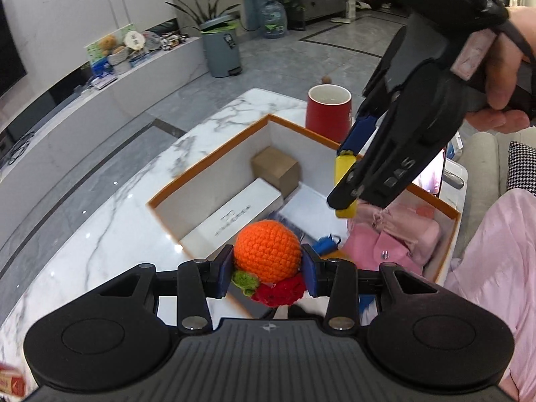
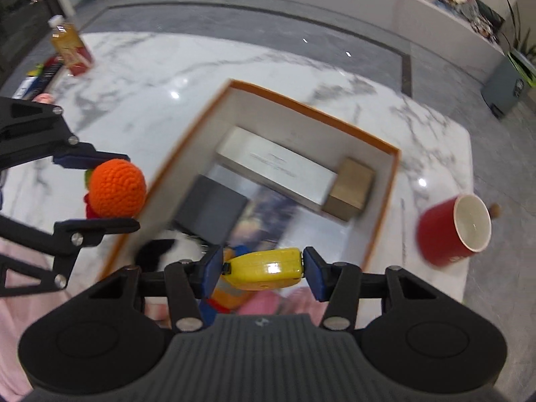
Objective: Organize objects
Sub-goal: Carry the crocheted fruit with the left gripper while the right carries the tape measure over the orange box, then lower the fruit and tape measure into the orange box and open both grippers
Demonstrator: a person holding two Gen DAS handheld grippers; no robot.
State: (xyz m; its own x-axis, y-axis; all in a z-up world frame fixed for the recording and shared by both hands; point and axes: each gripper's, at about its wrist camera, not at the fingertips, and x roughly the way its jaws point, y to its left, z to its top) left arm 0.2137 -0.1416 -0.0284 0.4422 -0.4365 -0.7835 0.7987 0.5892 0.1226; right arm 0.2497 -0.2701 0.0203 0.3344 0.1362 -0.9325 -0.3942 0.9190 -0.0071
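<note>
Two toys held above an open box

A crocheted orange (image 1: 266,251) is clamped in the left tool (image 1: 267,268), a yellow tape measure (image 2: 264,268) in the right tool (image 2: 263,269); a juice bottle (image 2: 70,48) is seen only from the right wrist.

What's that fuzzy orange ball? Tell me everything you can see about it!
The crocheted orange ball is a round, soft-looking toy made of bright orange yarn stitched in neat rows. A small green knitted leaf and a red knitted piece hang under it. It is squeezed between the blue pads of the left gripper, one on each side, and held up in the air at the near corner of the orange-edged box, not resting on anything.
</note>
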